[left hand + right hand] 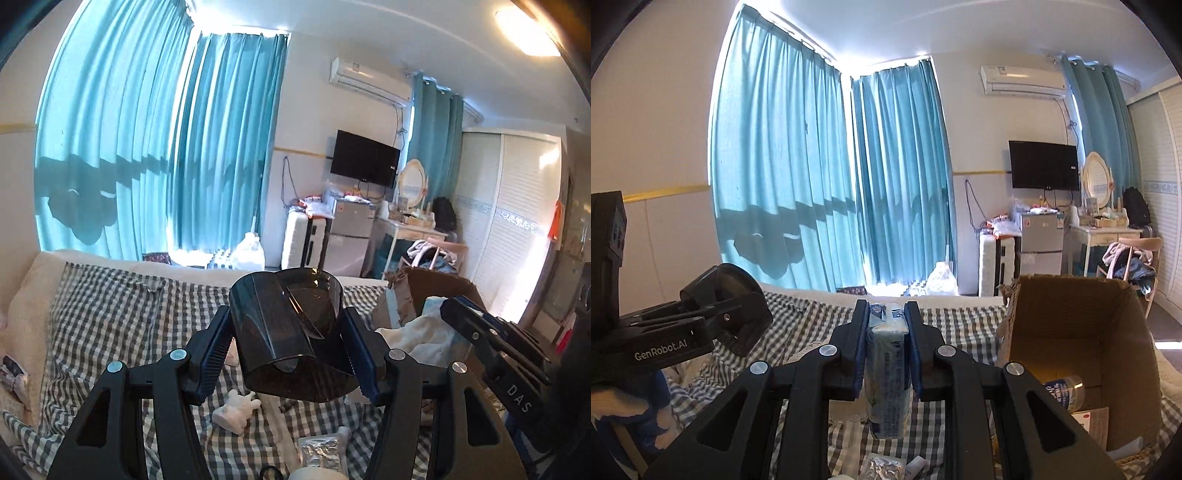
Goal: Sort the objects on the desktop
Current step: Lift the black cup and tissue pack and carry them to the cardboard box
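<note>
Smoked cup (286, 332) — translucent dark plastic, glossy, smooth.
Tissue pack (888, 373) — thin plastic film wrapper, printed, slightly shiny.
Left gripper (286, 345) and right gripper (886, 328) — matt black plastic arms, bright metal pivot pins, ribbed dark-blue pads.
Checked cloth (122, 317) — woven fabric, matt, rumpled.
Cardboard box (1082, 317) — brown corrugated paperboard, dull, torn rough at one edge.
Foil packet (321, 452) — crinkled silver foil, reflective.
White figurine (236, 411) — matt, chalky-looking finish.
Curtains (147, 140) — teal cloth, soft pleats.
</note>
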Action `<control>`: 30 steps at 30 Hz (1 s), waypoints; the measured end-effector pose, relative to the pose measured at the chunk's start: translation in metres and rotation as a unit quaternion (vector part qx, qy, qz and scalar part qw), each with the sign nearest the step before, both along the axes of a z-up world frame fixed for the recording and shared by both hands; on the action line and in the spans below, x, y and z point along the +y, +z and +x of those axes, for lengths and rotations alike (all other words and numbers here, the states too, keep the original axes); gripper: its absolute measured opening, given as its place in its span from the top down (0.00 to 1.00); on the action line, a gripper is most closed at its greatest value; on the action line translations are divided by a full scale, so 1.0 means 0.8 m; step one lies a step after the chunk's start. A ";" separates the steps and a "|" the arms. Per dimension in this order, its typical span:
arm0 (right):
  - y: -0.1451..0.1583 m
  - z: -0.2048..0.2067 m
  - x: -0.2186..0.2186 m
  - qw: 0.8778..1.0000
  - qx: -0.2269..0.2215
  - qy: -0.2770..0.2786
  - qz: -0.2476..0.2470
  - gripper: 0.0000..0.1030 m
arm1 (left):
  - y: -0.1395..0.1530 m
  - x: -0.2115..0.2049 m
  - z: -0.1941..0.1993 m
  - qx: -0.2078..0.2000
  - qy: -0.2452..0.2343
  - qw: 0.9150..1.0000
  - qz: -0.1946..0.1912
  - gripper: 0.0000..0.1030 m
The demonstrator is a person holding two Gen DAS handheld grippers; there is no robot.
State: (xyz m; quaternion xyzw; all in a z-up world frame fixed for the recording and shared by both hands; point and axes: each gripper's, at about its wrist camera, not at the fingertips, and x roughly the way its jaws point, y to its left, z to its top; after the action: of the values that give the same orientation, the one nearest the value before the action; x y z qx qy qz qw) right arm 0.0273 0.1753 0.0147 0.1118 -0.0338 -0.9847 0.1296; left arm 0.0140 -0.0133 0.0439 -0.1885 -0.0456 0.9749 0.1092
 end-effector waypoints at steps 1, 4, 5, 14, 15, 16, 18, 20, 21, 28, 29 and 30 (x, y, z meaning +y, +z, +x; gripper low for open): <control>0.003 0.003 0.001 1.000 0.004 -0.001 0.000 0.82 | 0.003 0.002 0.003 0.006 0.002 1.000 0.001 0.41; 0.010 0.012 0.006 1.000 0.015 -0.007 0.000 0.82 | 0.016 0.003 0.012 0.026 0.001 1.000 0.016 0.41; 0.014 0.015 0.007 1.000 0.019 -0.009 -0.001 0.82 | 0.020 0.003 0.016 0.032 0.001 0.999 0.018 0.41; 0.035 0.039 0.035 0.998 0.051 -0.027 -0.011 0.82 | 0.046 0.019 0.046 0.076 0.000 0.997 0.028 0.42; 0.037 0.041 0.039 0.998 0.054 -0.029 -0.012 0.82 | 0.047 0.023 0.046 0.077 -0.004 0.997 0.026 0.42; 0.039 0.044 0.043 0.998 0.058 -0.033 -0.014 0.82 | 0.049 0.027 0.047 0.079 -0.006 0.997 0.025 0.42; 0.043 0.048 0.052 0.997 0.063 -0.038 -0.016 0.82 | 0.051 0.040 0.052 0.082 -0.015 0.996 0.020 0.42; 0.048 0.054 0.063 0.996 0.070 -0.047 -0.018 0.82 | 0.053 0.054 0.053 0.085 -0.024 0.996 0.017 0.42; 0.050 0.057 0.068 0.996 0.073 -0.052 -0.020 0.82 | 0.055 0.064 0.054 0.085 -0.032 0.996 0.013 0.42; 0.056 0.064 0.105 0.993 0.077 -0.089 -0.018 0.82 | 0.062 0.132 0.061 0.087 -0.095 0.992 0.006 0.42; 0.056 0.067 0.111 0.992 0.080 -0.095 -0.016 0.82 | 0.063 0.141 0.063 0.089 -0.100 0.991 0.004 0.42; 0.058 0.071 0.117 0.991 0.084 -0.104 -0.014 0.82 | 0.063 0.149 0.063 0.092 -0.103 0.990 0.001 0.42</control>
State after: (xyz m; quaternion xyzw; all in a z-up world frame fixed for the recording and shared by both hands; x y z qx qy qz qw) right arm 0.0838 0.2691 0.0610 0.0229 -0.0478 -0.9981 0.0304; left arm 0.0642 0.1061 0.0943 -0.1015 -0.0169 0.9715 0.2134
